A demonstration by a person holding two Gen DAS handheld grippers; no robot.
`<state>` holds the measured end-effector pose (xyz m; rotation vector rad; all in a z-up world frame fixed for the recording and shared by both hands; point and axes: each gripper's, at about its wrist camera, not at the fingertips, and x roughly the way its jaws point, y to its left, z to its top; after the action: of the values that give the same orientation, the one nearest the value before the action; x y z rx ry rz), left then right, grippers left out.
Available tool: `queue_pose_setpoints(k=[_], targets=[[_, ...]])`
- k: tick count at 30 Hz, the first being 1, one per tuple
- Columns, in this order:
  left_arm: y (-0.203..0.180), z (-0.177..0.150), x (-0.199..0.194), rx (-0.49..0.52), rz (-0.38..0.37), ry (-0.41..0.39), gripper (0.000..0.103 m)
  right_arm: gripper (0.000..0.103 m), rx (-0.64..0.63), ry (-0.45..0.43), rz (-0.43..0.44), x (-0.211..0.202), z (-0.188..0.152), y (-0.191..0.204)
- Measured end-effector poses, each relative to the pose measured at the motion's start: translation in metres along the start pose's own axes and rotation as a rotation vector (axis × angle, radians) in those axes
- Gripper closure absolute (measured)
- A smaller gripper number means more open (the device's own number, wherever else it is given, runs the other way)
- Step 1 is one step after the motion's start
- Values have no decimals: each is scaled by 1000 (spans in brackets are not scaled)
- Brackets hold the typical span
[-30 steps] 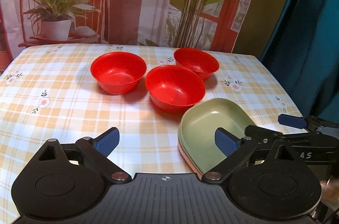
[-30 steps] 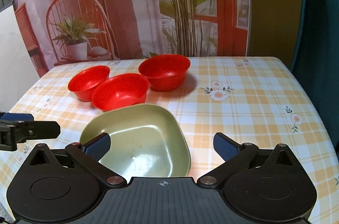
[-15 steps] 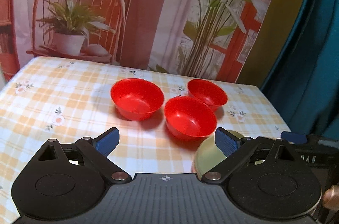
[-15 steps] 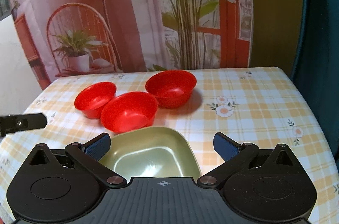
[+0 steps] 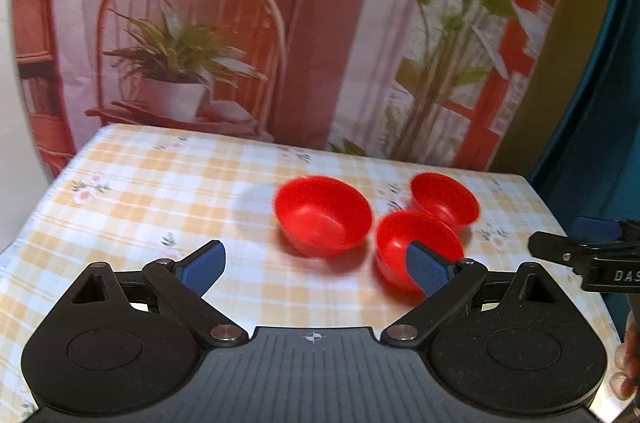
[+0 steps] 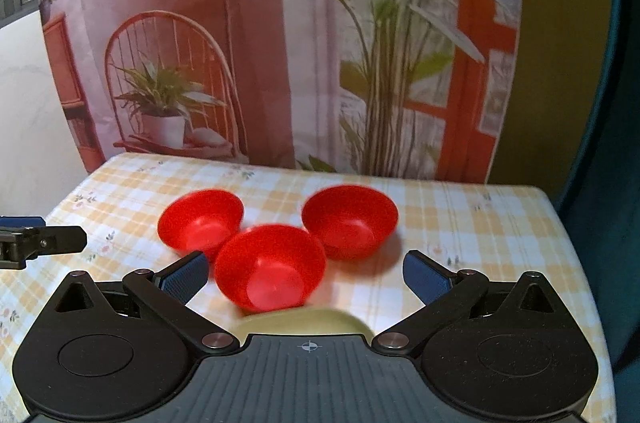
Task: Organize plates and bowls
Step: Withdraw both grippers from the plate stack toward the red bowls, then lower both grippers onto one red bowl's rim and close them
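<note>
Fingers [image 5: 202,267] of the left gripper [image 5: 316,269] stand wide apart with nothing between them. Ahead of them and toward the right finger, three red bowls sit on the checked table [image 5: 160,207]: the left bowl [image 5: 323,217] just beyond the gap, the near bowl [image 5: 416,251] partly behind the right pad, the far bowl [image 5: 445,199] past it. Beyond the right finger the other tool's tip pokes in.

From the right wrist, the right gripper [image 6: 306,277] is likewise spread wide and empty. The near bowl [image 6: 271,267] lies between its fingers [image 6: 186,278], the other two just beyond, one toward each finger. Below the fingers, mostly hidden by the tool body, a sliver of green plate [image 6: 304,321] shows; whether it is a single plate I cannot tell.

These bowls look like light, stiff, smooth plastic, likely slippery. My judgement: pinch a rim wall, one finger inside and one outside, and nest them.
</note>
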<state>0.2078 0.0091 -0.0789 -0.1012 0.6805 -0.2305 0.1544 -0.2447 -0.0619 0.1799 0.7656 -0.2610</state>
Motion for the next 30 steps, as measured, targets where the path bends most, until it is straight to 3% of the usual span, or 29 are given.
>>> queue_pose_setpoints(k=[7, 21, 26, 30], targets=[[16, 14, 4, 0, 59, 1, 5, 0, -56, -20, 19, 12, 23, 17], [39, 40, 16, 61, 79, -11, 5, 1, -123, -19, 50, 52, 47, 36], [39, 62, 22, 112, 98, -67, 6, 12, -132, -7, 82, 71, 55, 40], [39, 71, 38, 109, 61, -84, 8, 25, -145, 18, 102, 94, 57, 47]])
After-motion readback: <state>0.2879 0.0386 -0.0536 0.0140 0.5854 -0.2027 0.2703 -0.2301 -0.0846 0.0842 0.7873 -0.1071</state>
